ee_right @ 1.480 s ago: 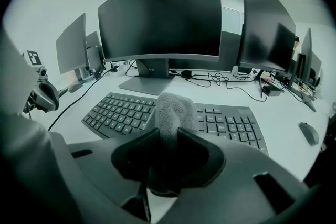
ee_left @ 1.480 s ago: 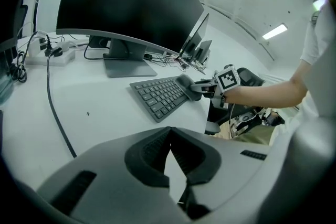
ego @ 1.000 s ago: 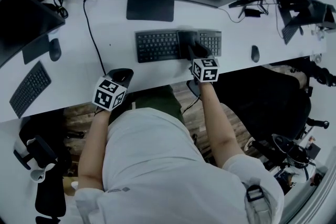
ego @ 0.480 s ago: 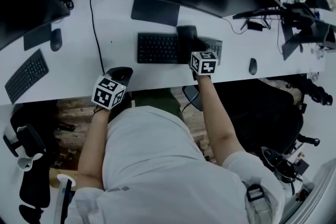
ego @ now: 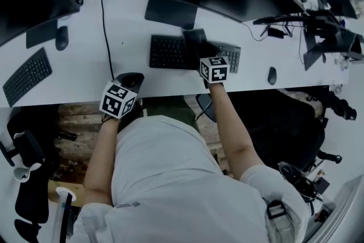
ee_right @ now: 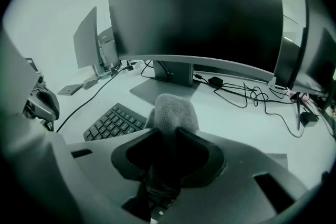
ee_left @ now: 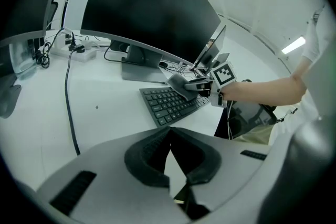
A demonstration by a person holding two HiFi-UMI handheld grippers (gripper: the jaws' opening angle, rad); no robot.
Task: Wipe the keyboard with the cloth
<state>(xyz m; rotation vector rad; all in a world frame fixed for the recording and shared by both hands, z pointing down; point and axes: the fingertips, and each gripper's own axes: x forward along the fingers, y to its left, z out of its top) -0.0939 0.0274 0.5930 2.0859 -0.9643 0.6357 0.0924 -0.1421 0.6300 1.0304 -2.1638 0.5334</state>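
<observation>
Mid-keyboard (ego: 168, 52) now: my right gripper (ego: 200, 49), clamped on cloth (ego: 195, 38), has swept leftward; wipe underway, left half remains. Left gripper (ego: 132, 78) closed, empty, at desk edge (ego: 170, 88).

A long white tabletop (ego: 85, 71) carries everything here. Near its front edge lies a dark keyboard (ego: 168, 53), set roughly square to that edge. Just behind it sits the flat dark monitor foot (ego: 170, 11). A black cable (ego: 104, 25) runs over the bare white from back to front, left of the keyboard. Further left lie a second keyboard (ego: 29, 75), angled, and the left mouse (ego: 61, 38). The right mouse (ego: 272, 75) lies off to the other side, and a black plug (ee_right: 214, 81) with its cord lies further back.
</observation>
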